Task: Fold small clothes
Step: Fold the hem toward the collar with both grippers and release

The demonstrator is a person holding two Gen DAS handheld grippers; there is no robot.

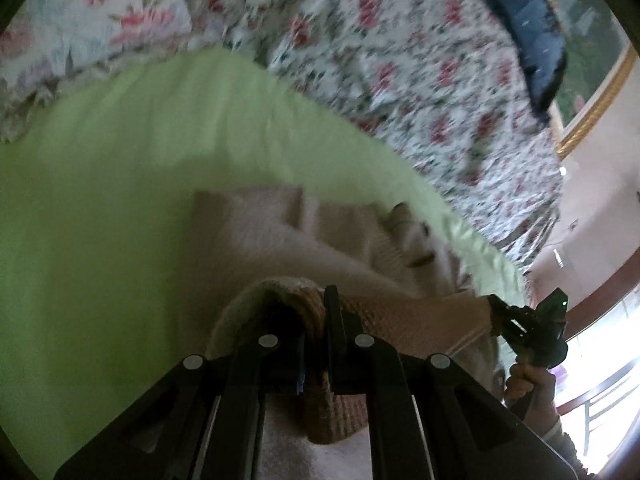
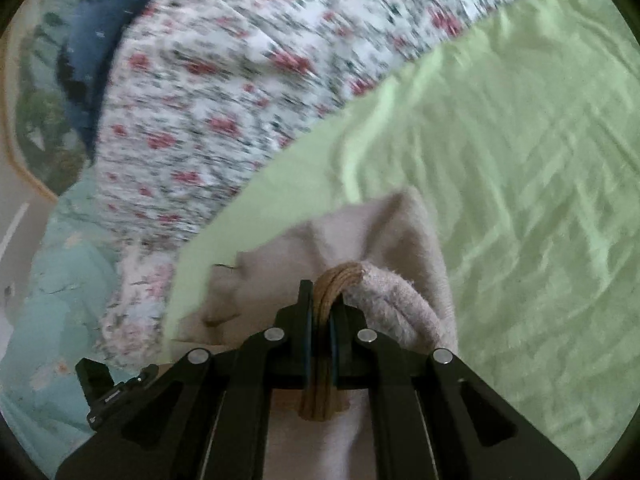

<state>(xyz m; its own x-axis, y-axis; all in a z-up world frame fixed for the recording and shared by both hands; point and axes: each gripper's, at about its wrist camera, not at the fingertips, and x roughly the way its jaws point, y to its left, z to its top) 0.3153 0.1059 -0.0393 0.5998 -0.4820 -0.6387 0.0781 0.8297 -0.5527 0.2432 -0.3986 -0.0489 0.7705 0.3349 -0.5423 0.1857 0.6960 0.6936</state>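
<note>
counting: two grippers, one pale pink garment [image 1: 280, 236]. left gripper [image 1: 316, 312] and right gripper [image 2: 322, 292] each clamp its tan ribbed hem, jaws nearly closed. garment drapes from the grippers onto the green sheet [image 1: 100, 200]; floral quilt [image 1: 400, 60] behind the sheet, gold-framed picture [image 1: 592, 92] beyond.

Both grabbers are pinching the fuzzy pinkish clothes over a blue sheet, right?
Nearly. Both the left gripper and the right gripper are shut on the pinkish garment, but the sheet under it is light green, not blue. The right wrist view shows it most clearly.
</note>
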